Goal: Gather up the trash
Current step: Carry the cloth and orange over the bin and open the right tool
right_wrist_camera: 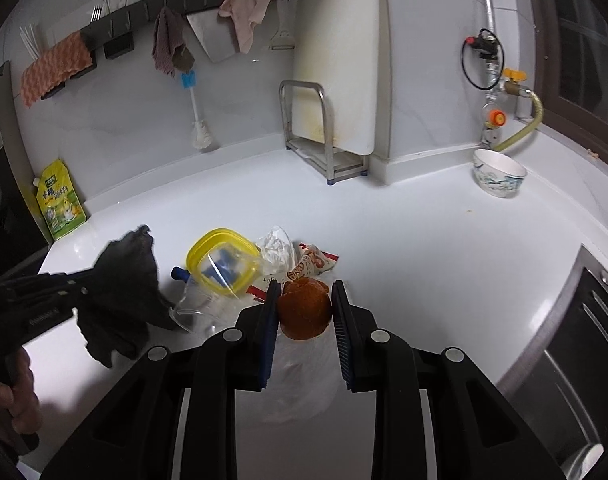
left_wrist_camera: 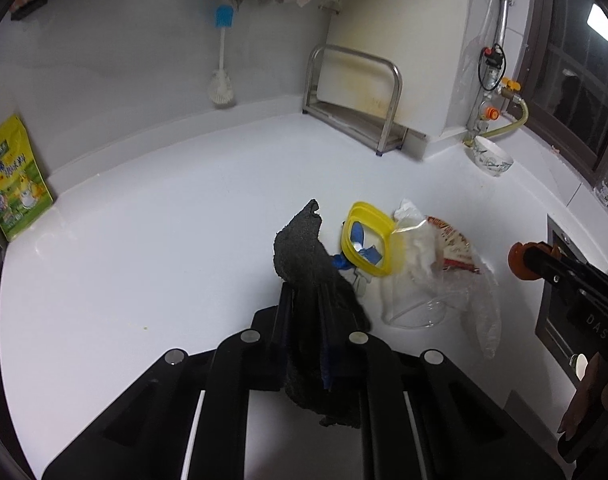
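My left gripper [left_wrist_camera: 306, 296] is shut on a dark grey cloth [left_wrist_camera: 299, 244] that stands up above its fingertips and hangs down between the fingers. The right wrist view shows the same cloth [right_wrist_camera: 127, 276] held off the white counter [right_wrist_camera: 404, 248] by the left gripper [right_wrist_camera: 89, 282]. My right gripper [right_wrist_camera: 304, 292] is shut on an orange peel [right_wrist_camera: 304, 312], with both blue pads against its sides. Just beyond lies a trash pile: a yellow-rimmed lid [right_wrist_camera: 221, 260], a crumpled white tissue [right_wrist_camera: 277, 250], a red-and-white snack wrapper [right_wrist_camera: 316, 262] and a clear plastic bag [left_wrist_camera: 480, 312].
A clear measuring cup [right_wrist_camera: 199, 308] lies by the pile. At the back stand a patterned bowl [right_wrist_camera: 498, 178], a steel rack [right_wrist_camera: 324, 148] with a cutting board, a bottle brush [right_wrist_camera: 197, 120] and a yellow-green pouch [right_wrist_camera: 61, 208]. A hob [right_wrist_camera: 584, 360] bounds the right.
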A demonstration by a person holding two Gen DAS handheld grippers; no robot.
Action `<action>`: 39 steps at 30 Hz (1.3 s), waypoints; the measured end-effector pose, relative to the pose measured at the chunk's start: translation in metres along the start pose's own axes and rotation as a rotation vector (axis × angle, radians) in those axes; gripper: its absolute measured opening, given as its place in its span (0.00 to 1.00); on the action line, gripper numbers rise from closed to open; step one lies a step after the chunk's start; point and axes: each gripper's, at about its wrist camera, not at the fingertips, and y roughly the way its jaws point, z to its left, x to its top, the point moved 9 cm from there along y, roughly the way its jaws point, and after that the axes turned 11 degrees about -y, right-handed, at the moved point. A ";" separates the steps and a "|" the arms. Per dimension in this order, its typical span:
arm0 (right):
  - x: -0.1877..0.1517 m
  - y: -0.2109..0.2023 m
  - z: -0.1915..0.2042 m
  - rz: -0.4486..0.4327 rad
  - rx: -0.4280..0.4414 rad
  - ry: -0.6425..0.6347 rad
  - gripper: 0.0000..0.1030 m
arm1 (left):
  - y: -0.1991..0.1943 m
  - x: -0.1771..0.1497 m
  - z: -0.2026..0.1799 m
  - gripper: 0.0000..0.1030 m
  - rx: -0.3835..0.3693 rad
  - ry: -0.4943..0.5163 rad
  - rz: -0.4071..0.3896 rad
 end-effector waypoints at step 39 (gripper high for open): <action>-0.186 -0.170 0.037 0.193 0.062 0.129 0.24 | -0.149 -0.158 -0.096 0.12 -0.072 0.153 0.075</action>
